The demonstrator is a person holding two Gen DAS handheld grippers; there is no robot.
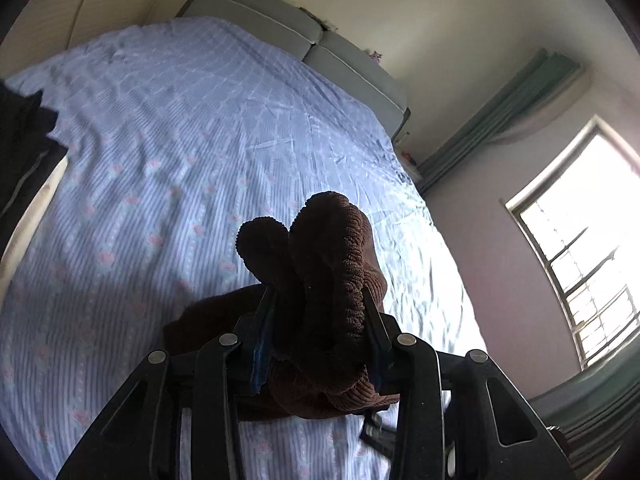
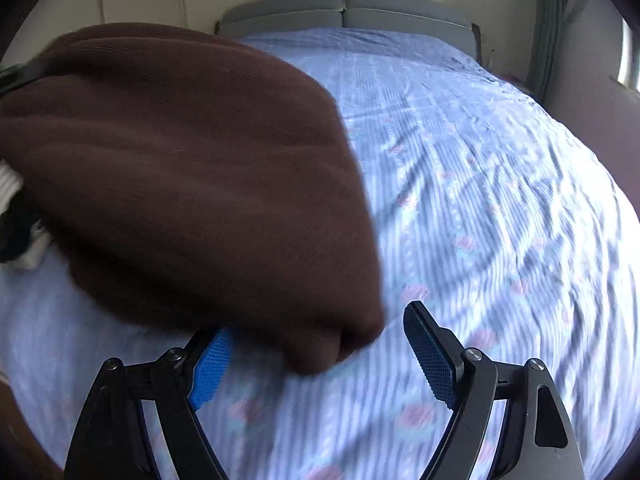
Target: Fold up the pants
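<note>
The brown corduroy pants (image 1: 328,280) are bunched between the fingers of my left gripper (image 1: 320,300), which is shut on them and holds them above the bed. In the right wrist view the pants (image 2: 192,176) hang as a wide brown sheet at the left, their lower edge reaching down between my fingers. My right gripper (image 2: 320,320) is open, its blue pads (image 2: 430,352) apart and not closed on the cloth.
The bed (image 1: 180,140) has a light blue striped sheet with pink flowers and a grey headboard (image 1: 312,36). Dark clothing (image 1: 24,144) lies at the left edge. A bright window (image 1: 580,240) and green curtain (image 1: 500,108) are at the right.
</note>
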